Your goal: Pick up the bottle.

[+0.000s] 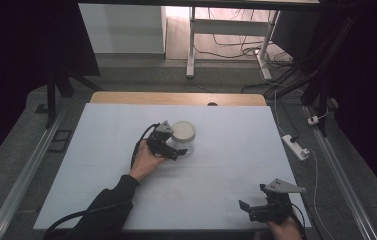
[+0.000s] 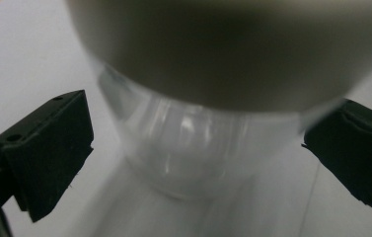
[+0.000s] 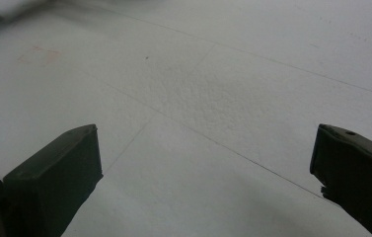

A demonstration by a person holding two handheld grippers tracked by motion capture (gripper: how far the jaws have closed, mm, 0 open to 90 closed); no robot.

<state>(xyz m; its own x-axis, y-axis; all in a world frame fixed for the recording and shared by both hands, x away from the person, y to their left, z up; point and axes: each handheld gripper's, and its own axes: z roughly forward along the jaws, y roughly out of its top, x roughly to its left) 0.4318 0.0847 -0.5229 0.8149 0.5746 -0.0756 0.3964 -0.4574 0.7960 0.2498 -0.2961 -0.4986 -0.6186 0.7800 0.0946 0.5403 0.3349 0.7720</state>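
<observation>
A clear jar (image 1: 183,142) with a cream lid (image 1: 183,131) stands upright near the middle of the white table (image 1: 236,160). My left gripper (image 1: 177,144) reaches it from the left, held by a hand in a dark sleeve. In the left gripper view the jar (image 2: 198,148) fills the space between the open jaws of that gripper (image 2: 196,158). A slim gap shows on the left side, and the right jaw is almost at the glass. My right gripper (image 1: 252,198) hovers open near the front right corner, with bare table between the jaws of this gripper (image 3: 205,168).
A wooden strip (image 1: 176,98) borders the table's far edge. A white power strip (image 1: 296,146) and cables lie on the floor to the right. A white frame's legs (image 1: 191,45) stand beyond the table.
</observation>
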